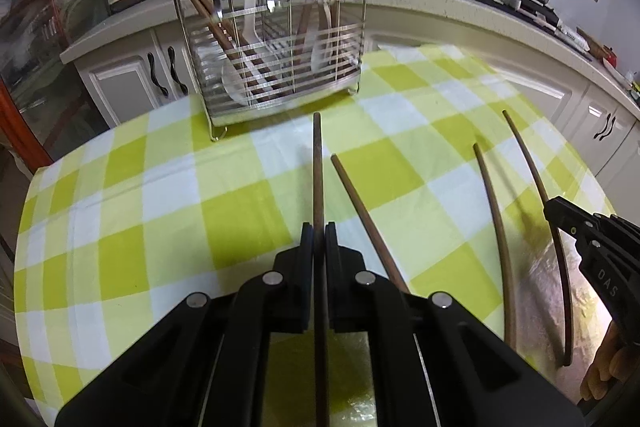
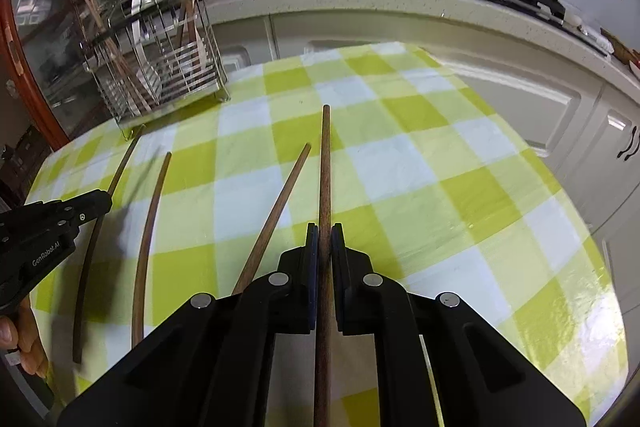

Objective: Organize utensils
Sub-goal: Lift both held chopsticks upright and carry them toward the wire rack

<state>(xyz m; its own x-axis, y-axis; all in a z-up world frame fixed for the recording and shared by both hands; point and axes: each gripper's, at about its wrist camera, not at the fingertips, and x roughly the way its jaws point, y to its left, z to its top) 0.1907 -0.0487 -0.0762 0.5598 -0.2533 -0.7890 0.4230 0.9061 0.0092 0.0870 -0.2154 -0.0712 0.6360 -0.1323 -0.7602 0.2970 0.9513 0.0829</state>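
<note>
Each hand had a chopstick pinched and ready, presumably so both could go to the rack together. The left gripper (image 1: pixel 319 227) was clenched on a dark chopstick (image 1: pixel 318 167) that ran straight out between its pads, tip aimed at the foot of the wire utensil rack (image 1: pixel 276 67), which stood at the far edge of the checked tablecloth (image 1: pixel 160 187). The right gripper (image 2: pixel 324 227) was likewise clamped on its own chopstick (image 2: pixel 325 163), well to the right of the rack and pointing past it.

One loose chopstick (image 1: pixel 364 215) lay on the cloth just right of the left gripper's, another (image 2: pixel 276 215) just left of the right gripper's, both nearer than the rack. The rack already held upright chopsticks and white spoons; which compartment held which was hard to make out through the fisheye.
</note>
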